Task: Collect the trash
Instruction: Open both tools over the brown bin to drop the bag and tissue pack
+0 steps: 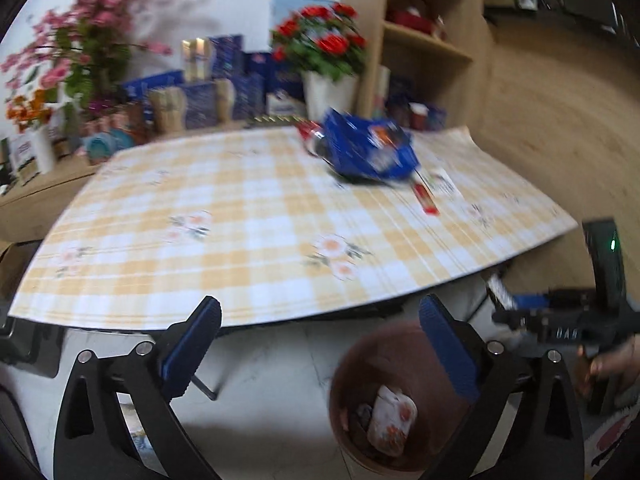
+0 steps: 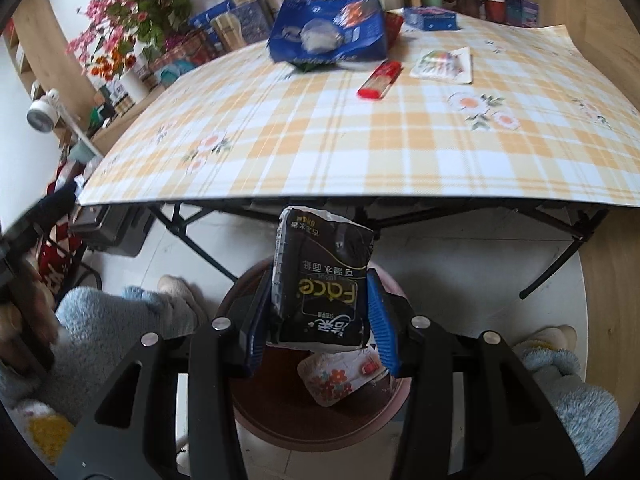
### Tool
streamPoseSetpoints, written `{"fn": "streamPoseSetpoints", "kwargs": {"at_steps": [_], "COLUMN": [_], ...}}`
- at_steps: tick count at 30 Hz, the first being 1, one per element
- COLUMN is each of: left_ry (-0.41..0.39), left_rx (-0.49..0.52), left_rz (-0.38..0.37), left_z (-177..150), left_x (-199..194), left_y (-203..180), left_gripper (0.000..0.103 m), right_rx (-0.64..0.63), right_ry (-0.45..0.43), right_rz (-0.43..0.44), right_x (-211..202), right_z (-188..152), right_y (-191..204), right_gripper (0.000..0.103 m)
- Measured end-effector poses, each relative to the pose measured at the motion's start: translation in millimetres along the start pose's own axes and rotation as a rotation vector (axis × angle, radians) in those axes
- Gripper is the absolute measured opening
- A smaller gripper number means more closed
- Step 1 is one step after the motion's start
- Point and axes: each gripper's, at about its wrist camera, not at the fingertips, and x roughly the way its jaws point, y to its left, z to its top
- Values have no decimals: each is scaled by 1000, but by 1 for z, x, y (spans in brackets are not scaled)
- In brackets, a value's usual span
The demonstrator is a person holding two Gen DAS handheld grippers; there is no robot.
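Note:
My left gripper [image 1: 320, 308] stands open with nothing between its blue pads, just off the near edge of the checked table [image 1: 240, 216] and above a brown bin [image 1: 356, 364]. In the bin lies a white flowered packet [image 1: 392, 420]. My right gripper [image 2: 320, 280] is shut on a black tissue pack [image 2: 320, 280], held over the same bin [image 2: 320, 424] with the flowered packet [image 2: 332, 380] below it. On the table lie a blue bag [image 2: 328, 32], a red wrapper [image 2: 380, 80] and a white packet [image 2: 444, 64]. The blue bag [image 1: 368, 148] is blurred in the left wrist view.
Flower pots [image 1: 332, 56], blue boxes [image 1: 224, 92] and cans crowd the table's far edge, beside a wooden shelf [image 1: 424, 40]. Black folding table legs [image 2: 552, 264] cross the white floor behind the bin. Fuzzy blue legs [image 2: 104, 320] and slippers [image 2: 552, 338] flank the bin.

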Motion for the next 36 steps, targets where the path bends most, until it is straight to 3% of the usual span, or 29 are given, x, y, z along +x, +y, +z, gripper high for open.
{"fn": "streamPoseSetpoints", "kwargs": {"at_steps": [10, 14, 25, 26, 27, 29, 32, 36], "left_ry": [-37, -32, 9, 18, 23, 30, 42, 49], "left_rx": [-7, -42, -34, -40, -42, -43, -34, -34], "left_rz": [77, 48, 88, 88, 85, 74, 69, 70], "left_z": [-26, -29, -37, -37, -38, -38, -38, -39], "left_x": [-17, -17, -10, -8, -7, -5, -2, -1], "left_y": [9, 11, 10, 11, 12, 12, 10, 10], "left_gripper": [97, 97, 97, 97, 97, 97, 97, 97], "right_rx": [-89, -99, -113, -116, -124, -137, -145, -118], "right_ry": [64, 84, 82, 81, 74, 52, 23, -20], "right_rz": [-26, -36, -47, -45, -44, -49, -62, -85], "right_x": [17, 22, 23, 23, 22, 19, 14, 6], "right_z": [-9, -12, -13, -13, -12, -11, -9, -5], "right_y": [22, 24, 26, 26, 28, 31, 32, 27], "right_gripper": [46, 47, 48, 53, 65, 76, 89, 97]}}
